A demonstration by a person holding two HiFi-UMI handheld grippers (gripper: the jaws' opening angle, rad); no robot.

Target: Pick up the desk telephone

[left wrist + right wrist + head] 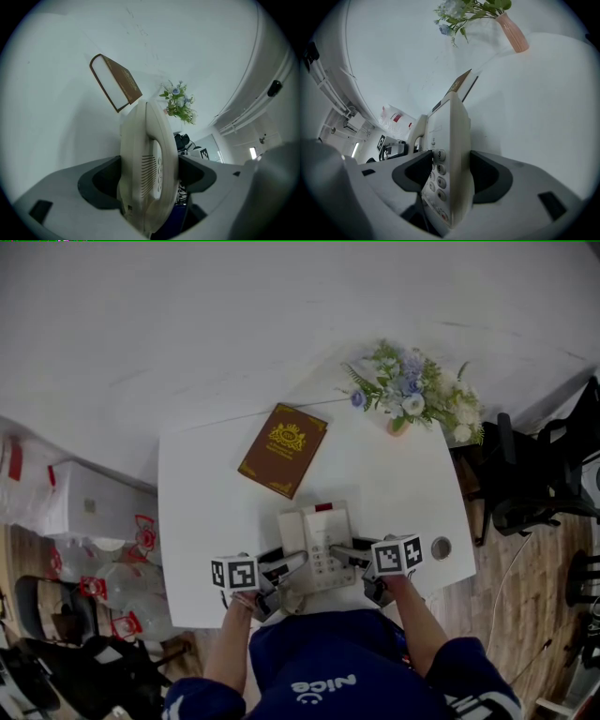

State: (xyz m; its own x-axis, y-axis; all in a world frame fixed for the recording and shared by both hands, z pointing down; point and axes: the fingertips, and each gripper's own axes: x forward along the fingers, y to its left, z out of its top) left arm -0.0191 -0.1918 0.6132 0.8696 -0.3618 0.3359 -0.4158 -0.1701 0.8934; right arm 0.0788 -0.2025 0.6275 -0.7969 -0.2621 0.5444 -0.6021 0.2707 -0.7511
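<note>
My left gripper (292, 563) is clamped on the handset side of the phone (317, 545). My right gripper (345, 551) bites its keypad edge, so the phone is pinched between the two at the near edge of the table (206, 521). I can't tell whether it is clear of the top. I'd judge that the handset (145, 164) only rests in its cradle. If my left hand rises faster than my right, it could come away and the base would swing down. Both grips are on smooth, narrow plastic, so a tilt could let the phone slip off the table.
</note>
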